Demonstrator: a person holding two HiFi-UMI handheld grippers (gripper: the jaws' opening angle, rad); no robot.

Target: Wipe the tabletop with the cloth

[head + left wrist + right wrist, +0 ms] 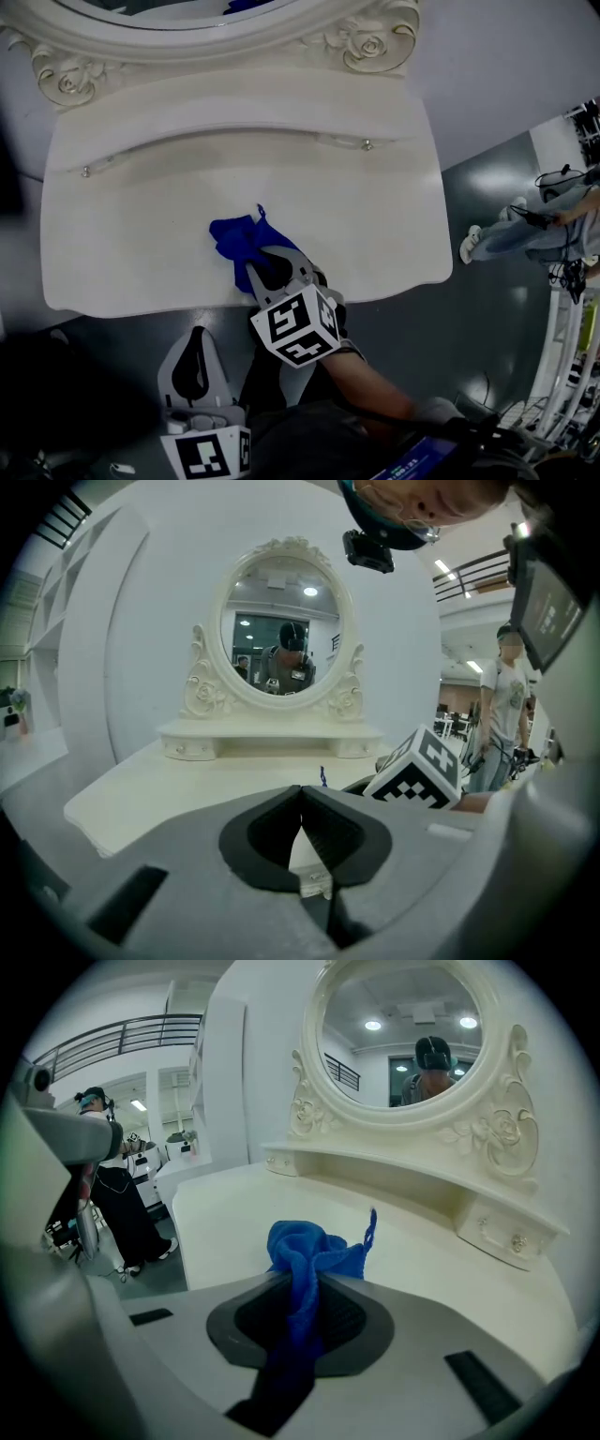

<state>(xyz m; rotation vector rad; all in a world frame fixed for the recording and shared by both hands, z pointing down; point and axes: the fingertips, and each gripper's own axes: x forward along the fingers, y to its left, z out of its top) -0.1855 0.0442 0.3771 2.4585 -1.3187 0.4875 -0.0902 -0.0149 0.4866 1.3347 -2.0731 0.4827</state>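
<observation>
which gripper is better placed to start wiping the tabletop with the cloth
The right. The right gripper is shut on the blue cloth, which is bunched over the tabletop near its front edge. The left gripper is shut and empty, held short of that edge.

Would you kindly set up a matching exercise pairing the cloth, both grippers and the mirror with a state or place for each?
Things:
1. cloth
2. left gripper
3. right gripper
4. mirror

States or places:
A. shut and empty
B. blue, bunched on the tabletop
C. oval, white frame, at the back
D. shut on the cloth

Pairs: 1-B, 2-A, 3-D, 4-C
</observation>
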